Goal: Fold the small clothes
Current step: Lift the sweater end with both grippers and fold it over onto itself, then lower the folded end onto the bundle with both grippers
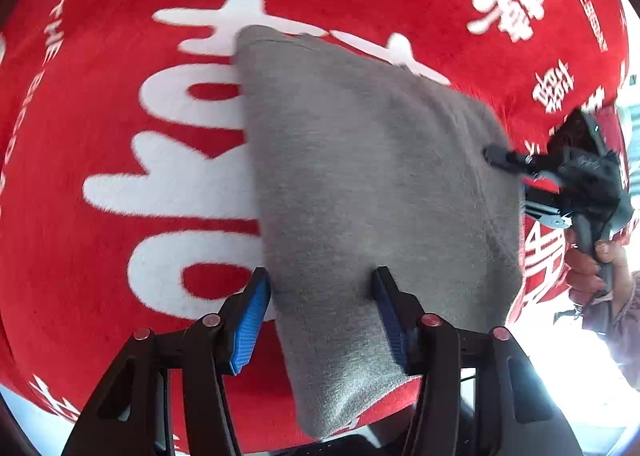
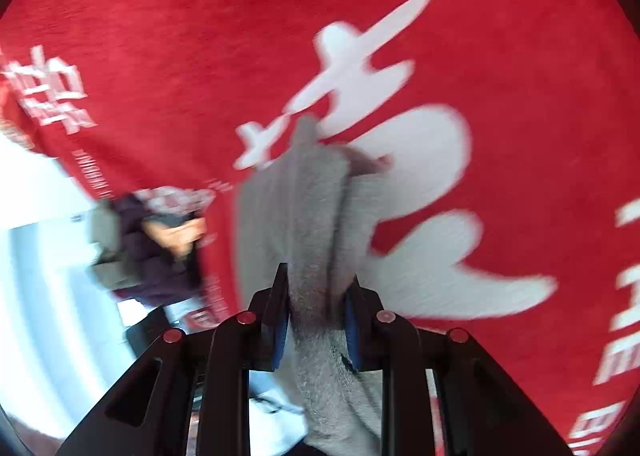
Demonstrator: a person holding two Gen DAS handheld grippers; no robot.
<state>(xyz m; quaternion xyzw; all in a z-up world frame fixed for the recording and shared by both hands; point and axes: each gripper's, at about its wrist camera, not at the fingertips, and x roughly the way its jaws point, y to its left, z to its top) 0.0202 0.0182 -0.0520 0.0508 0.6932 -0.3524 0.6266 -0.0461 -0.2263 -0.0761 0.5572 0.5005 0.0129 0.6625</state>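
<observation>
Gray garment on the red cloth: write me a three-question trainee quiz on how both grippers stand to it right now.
1. True or false: the right gripper is shut on the gray garment.
2. The left gripper is: A open, B shut.
3. What lies under the garment?

Key: 1 true. 2 A, its fingers spread, with the garment lying between them. 3 a red cloth with white lettering.

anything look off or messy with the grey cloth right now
Nothing damaged. The grey cloth lies askew across the red mat, bunched where the right claw pinches it; the left claw is open around its edge.
</observation>
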